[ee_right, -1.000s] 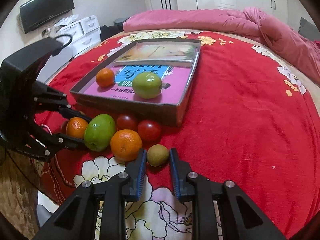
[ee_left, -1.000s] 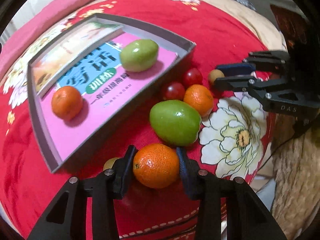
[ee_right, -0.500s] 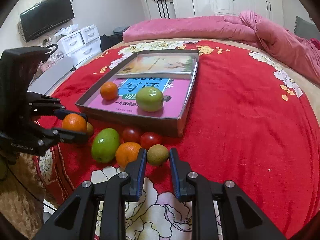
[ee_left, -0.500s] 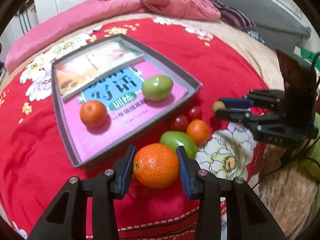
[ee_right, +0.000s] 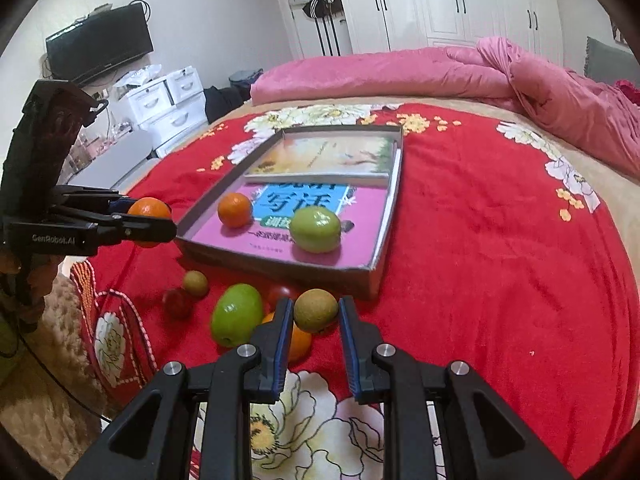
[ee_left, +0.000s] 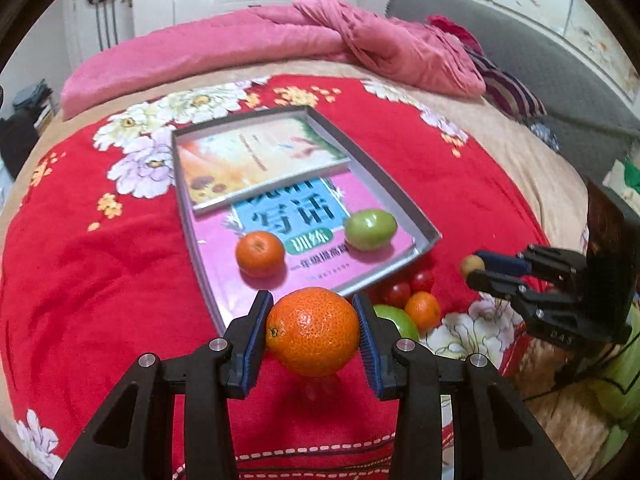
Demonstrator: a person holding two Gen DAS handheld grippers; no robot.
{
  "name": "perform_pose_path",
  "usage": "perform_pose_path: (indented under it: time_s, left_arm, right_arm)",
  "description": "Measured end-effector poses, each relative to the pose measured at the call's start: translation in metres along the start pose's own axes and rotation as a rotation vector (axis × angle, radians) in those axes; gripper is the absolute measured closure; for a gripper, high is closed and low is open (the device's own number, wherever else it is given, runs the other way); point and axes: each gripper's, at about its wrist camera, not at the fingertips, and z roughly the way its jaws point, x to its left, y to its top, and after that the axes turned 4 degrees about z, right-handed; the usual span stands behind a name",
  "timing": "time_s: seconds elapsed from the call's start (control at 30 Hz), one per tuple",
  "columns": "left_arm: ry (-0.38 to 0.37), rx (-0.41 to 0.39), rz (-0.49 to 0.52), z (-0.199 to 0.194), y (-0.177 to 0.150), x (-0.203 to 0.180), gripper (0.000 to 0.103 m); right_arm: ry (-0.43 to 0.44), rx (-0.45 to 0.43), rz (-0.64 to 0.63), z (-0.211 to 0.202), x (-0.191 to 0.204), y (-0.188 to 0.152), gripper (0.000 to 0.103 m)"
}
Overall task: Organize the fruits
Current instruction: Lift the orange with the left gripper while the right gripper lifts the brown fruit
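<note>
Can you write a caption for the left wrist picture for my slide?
Left hand-held gripper holds an orange above the red bedspread, near the tray.

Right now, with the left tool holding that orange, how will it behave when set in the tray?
The orange is round, so it will likely roll on the glossy book cover. Its rind looks firm, so probably not fragile. The tray rim should stop it.

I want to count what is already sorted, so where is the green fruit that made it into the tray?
The green fruit lies inside the tray, on the pink book near the tray's front right corner in the left wrist view, right of the orange.
</note>
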Motion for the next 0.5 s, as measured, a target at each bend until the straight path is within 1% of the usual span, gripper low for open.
perform_pose_path:
  time_s: [0.13, 0.5]
  left_arm:
    - [-0.009, -0.026, -0.038, -0.01, 0.005, 0.003, 0.06]
    - [0.013, -0.072, -0.074, -0.024, 0.02, 0.004, 0.06]
  right_arm:
    - [0.008, -0.02, -0.006, -0.005, 0.006, 0.004, 0.079]
    - [0.029, -0.078, -0.005, -0.019, 0.014, 0.022, 0.079]
